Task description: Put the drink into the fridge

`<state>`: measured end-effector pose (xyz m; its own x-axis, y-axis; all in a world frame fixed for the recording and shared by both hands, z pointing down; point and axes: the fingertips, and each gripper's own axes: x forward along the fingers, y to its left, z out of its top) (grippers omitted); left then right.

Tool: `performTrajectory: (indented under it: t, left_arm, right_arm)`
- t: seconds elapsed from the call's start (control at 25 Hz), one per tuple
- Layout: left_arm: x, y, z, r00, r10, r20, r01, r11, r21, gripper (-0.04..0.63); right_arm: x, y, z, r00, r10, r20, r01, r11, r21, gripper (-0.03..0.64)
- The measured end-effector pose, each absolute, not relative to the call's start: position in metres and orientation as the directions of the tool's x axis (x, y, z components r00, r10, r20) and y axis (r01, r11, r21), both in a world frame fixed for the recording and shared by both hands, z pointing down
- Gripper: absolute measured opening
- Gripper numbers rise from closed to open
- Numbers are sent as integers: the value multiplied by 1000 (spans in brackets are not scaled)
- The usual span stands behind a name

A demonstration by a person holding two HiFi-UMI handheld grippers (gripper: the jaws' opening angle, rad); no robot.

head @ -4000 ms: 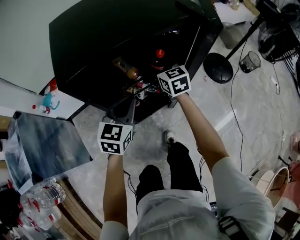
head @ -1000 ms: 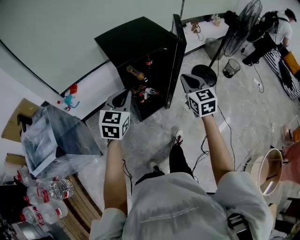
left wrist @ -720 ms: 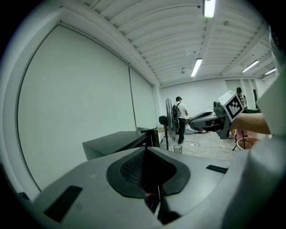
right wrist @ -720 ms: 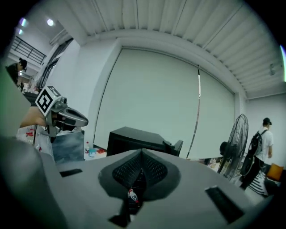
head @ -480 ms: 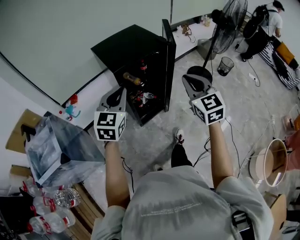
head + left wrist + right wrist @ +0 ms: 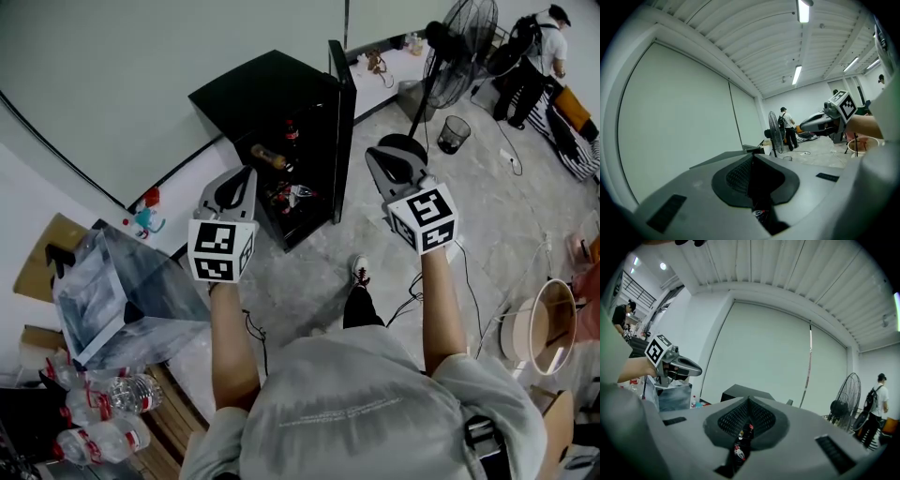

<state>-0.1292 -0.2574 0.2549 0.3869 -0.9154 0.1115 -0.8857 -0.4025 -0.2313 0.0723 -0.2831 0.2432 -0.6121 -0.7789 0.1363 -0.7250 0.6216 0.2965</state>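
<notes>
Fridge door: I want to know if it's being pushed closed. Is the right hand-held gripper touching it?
Apart. The head view shows bare floor between the right hand-held gripper and the open fridge door.

A large, bare lab or workshop hall: ribbed ceiling with strip lights, a pedestal fan, a small fridge on the stone floor, bottled water stacked nearby.
</notes>
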Motion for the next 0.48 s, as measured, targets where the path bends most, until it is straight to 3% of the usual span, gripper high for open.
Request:
performTrajectory:
  t: [0.48]
  left_arm:
    - [-126, -247, 256, 408, -908, 90, -880, -418, -224, 15]
  right_arm:
    - [70, -273, 245, -617, -775, 137, -716, 625, 311, 0]
